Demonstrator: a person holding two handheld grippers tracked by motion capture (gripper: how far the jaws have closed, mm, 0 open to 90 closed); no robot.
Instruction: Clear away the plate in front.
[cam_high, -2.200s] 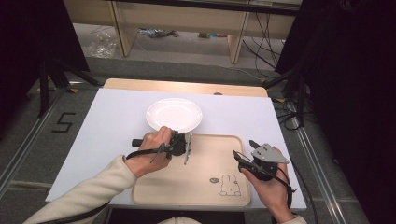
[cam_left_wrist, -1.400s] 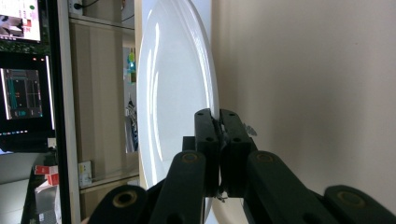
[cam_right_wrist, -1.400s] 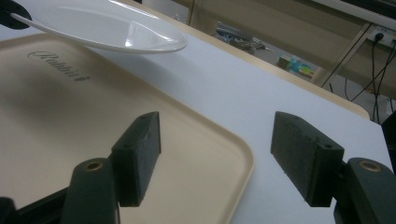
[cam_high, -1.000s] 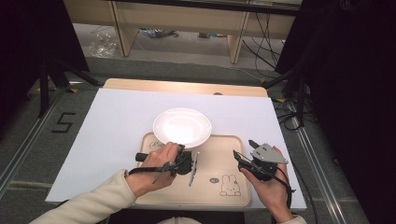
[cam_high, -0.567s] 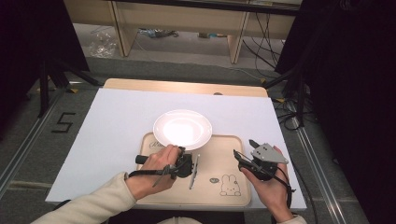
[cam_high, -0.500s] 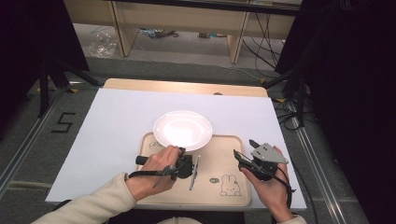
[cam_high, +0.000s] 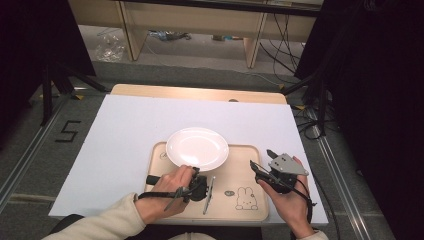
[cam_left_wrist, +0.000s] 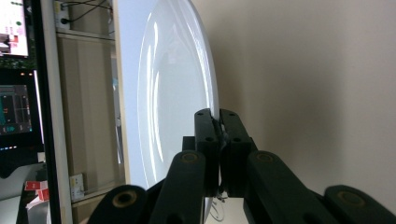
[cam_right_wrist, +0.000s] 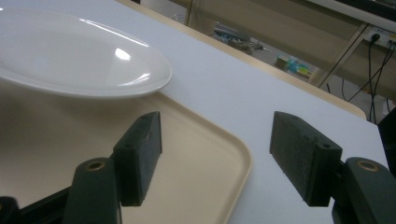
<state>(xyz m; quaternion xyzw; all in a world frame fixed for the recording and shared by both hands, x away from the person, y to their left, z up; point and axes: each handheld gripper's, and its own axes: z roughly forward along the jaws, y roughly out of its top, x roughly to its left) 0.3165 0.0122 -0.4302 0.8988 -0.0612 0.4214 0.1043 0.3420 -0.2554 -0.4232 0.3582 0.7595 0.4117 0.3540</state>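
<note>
Low in the frame, our left tool (cam_high: 197, 184) pinches the near rim of the plate (cam_high: 197, 148), jaws tight on the thin edge. Our right tool (cam_high: 263, 166), at the lower right, is wide and holds nothing. The plate sits on the back part of the tray (cam_high: 241, 172), past the pen (cam_high: 208, 194), sticking out over the white bench (cam_high: 125, 130). We think it is hard, smooth, slippery and could break, so the rim is the best place to hold.

There is one white plate (cam_high: 197, 148) and one tray (cam_high: 252, 200). One pen (cam_high: 208, 191) lies there. Two grippers are held.
</note>
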